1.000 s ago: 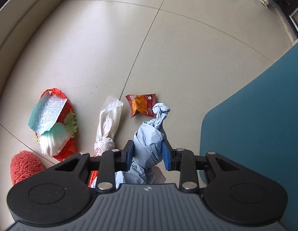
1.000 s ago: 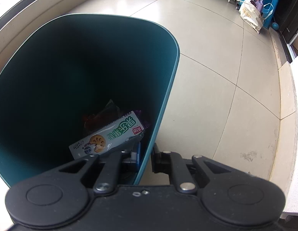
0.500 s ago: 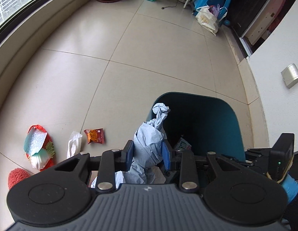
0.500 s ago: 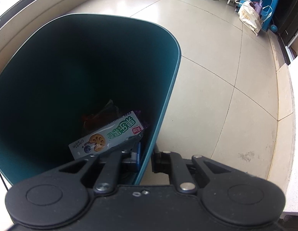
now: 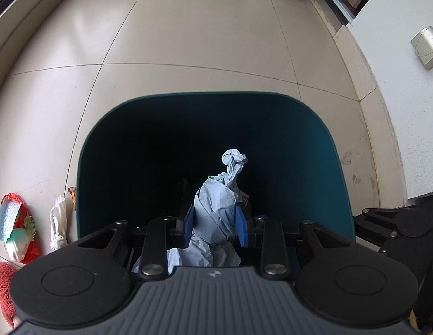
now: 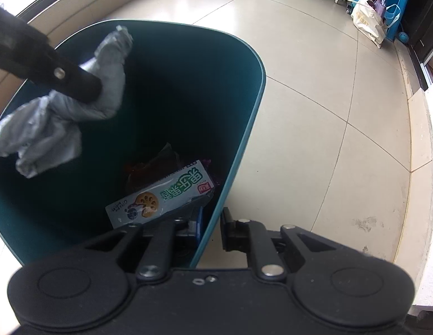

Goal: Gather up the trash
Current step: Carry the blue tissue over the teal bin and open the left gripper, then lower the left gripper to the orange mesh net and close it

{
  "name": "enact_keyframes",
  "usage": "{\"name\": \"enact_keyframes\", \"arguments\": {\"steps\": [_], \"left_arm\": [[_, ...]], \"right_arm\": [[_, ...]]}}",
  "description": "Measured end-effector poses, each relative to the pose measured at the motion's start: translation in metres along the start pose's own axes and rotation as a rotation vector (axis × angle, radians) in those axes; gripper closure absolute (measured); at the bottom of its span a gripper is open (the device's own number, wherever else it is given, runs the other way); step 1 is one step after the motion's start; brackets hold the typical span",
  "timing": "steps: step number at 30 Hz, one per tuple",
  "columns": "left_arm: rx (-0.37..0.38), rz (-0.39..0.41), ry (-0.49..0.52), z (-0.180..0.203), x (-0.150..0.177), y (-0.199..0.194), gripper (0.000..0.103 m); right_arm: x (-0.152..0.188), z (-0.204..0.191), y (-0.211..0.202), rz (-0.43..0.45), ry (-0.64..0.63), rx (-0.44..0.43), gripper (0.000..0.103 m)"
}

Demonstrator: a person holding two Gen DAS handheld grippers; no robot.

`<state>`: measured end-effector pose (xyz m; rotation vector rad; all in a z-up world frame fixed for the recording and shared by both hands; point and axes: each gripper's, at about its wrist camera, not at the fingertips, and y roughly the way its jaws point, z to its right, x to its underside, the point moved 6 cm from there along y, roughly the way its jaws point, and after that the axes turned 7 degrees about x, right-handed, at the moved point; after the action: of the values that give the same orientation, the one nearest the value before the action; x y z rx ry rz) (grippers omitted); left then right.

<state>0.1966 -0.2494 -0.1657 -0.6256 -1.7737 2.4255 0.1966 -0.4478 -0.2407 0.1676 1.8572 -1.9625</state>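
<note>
1. 2 grippers work at 1 teal bin (image 5: 314, 128): the left gripper (image 5: 214, 224) has its fingers clamped on a crumpled blue paper (image 5: 216, 209) above the bin's mouth.
2. Right gripper (image 6: 211, 227) fingers pinch the bin's rim.
3. A biscuit wrapper (image 6: 160, 195) lies inside.

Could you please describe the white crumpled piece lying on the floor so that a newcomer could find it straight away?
Start at the tall teal plastic trash bin on the beige tiled floor. Just outside its left wall, in the left wrist view, lies a long twisted white paper wad. Its plain white sets it apart from the red and green foil snack bag further left and the small orange wrapper against the bin.
</note>
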Motion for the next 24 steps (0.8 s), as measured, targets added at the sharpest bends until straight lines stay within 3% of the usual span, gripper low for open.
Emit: {"name": "enact_keyframes", "arguments": {"steps": [5,10,12,14,24], "left_arm": [[-0.015,-0.052,-0.029,-0.01,0.009,0.033,0.073],[-0.006,-0.077,-0.037,-0.01,0.014,0.042,0.071],[0.008,-0.073,-0.044,-0.01,0.013,0.039,0.065],[0.025,-0.057,-0.048,-0.01,0.014,0.035,0.034],[0.088,0.03,-0.005,-0.006,0.023,-0.027,0.032]], "right_arm": [[0.001,0.005,-0.005,0.005,0.003,-0.011,0.09],[0.003,0.008,-0.004,0.007,0.005,-0.015,0.09],[0.004,0.008,-0.004,0.007,0.006,-0.015,0.09],[0.003,0.008,-0.005,0.005,0.006,-0.015,0.09],[0.003,0.008,-0.005,0.004,0.007,-0.013,0.09]]}}
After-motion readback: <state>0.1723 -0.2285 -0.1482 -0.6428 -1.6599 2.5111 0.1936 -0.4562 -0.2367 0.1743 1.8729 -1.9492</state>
